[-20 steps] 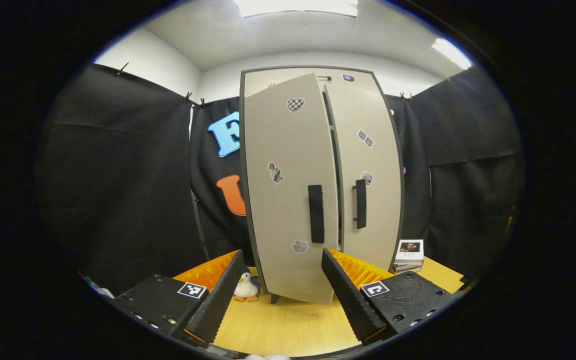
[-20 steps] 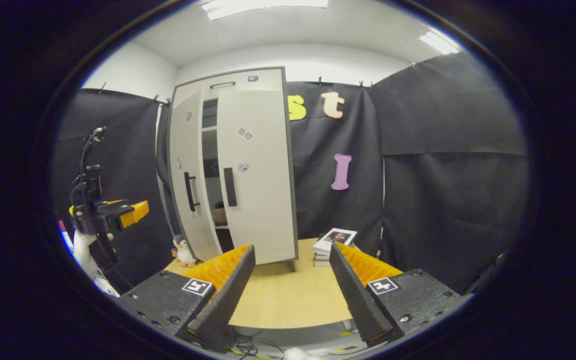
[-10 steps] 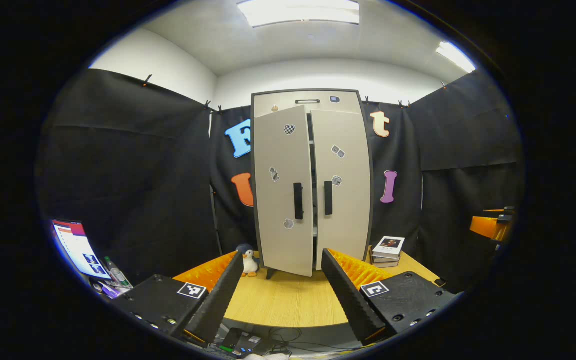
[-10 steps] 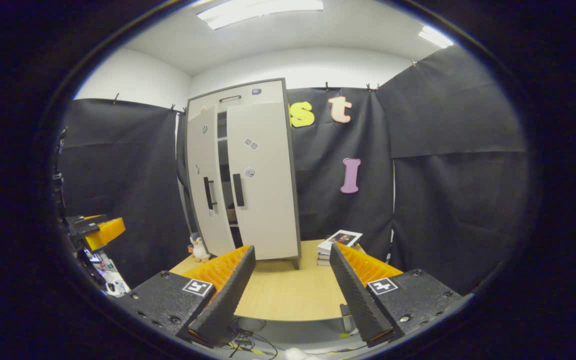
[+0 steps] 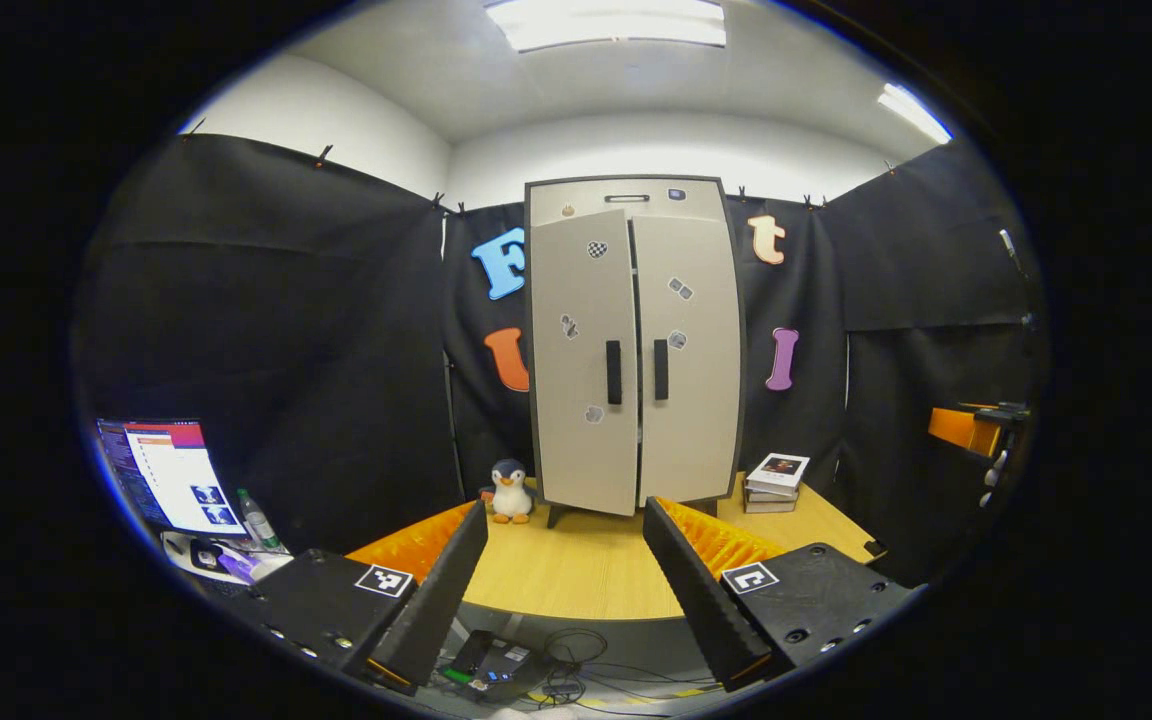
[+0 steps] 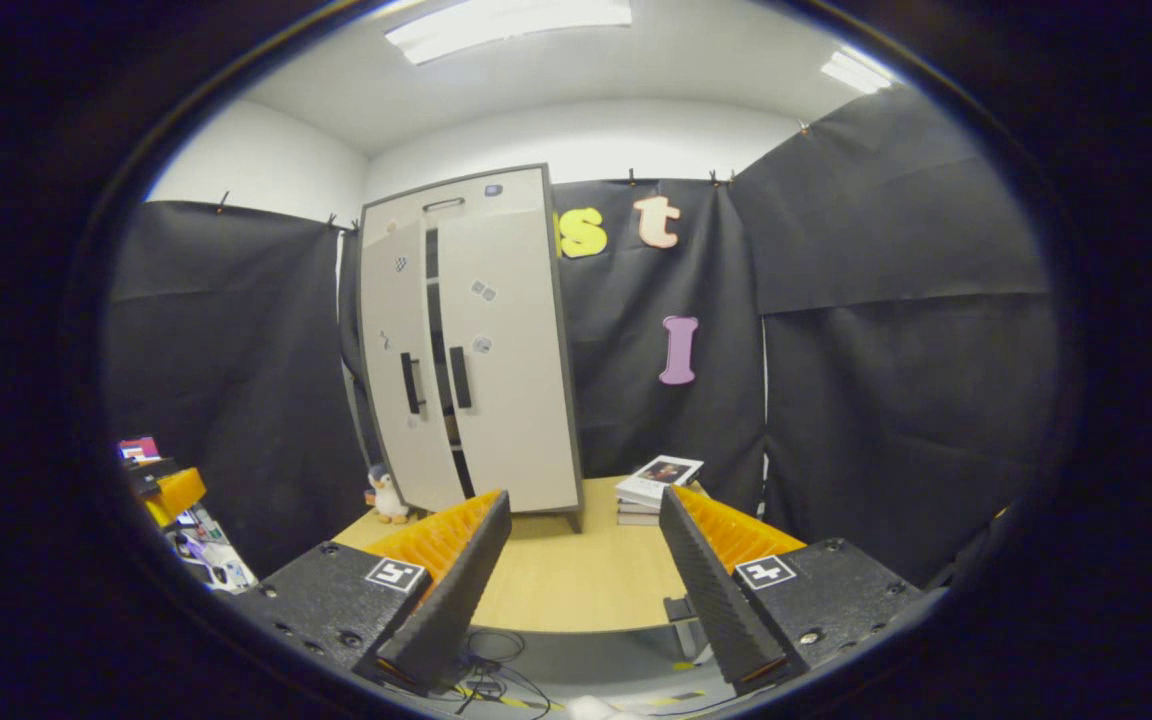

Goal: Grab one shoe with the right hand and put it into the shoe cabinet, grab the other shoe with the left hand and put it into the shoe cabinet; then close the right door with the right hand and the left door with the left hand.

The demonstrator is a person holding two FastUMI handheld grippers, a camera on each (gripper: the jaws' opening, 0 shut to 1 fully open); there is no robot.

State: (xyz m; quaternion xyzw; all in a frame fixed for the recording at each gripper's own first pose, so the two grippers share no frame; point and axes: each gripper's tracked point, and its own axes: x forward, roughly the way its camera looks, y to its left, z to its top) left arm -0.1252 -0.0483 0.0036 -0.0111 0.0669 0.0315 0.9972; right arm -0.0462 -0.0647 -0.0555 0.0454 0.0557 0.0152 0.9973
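The grey shoe cabinet [image 5: 636, 340] stands upright at the back of the wooden table [image 5: 576, 575]. In the left gripper view its two doors look nearly flush, the dark handles [image 5: 614, 372] side by side. From the right gripper view the cabinet [image 6: 496, 340] shows a narrow dark gap between the doors, the left door [image 6: 391, 360] slightly ajar. My left gripper [image 5: 563, 512] is open with nothing between its fingers, held back in front of the table. My right gripper [image 6: 584, 500] is also open and holds nothing, well back from the cabinet.
A toy penguin [image 5: 511, 490] stands left of the cabinet and a stack of books [image 5: 776, 480] lies right of it. A monitor [image 5: 161, 470] and small items sit low at the left. Cables [image 5: 556, 665] lie below the table's front edge.
Both grippers have drawn back from the cabinet, which now looks smaller. The left door has swung from clearly ajar to almost shut.
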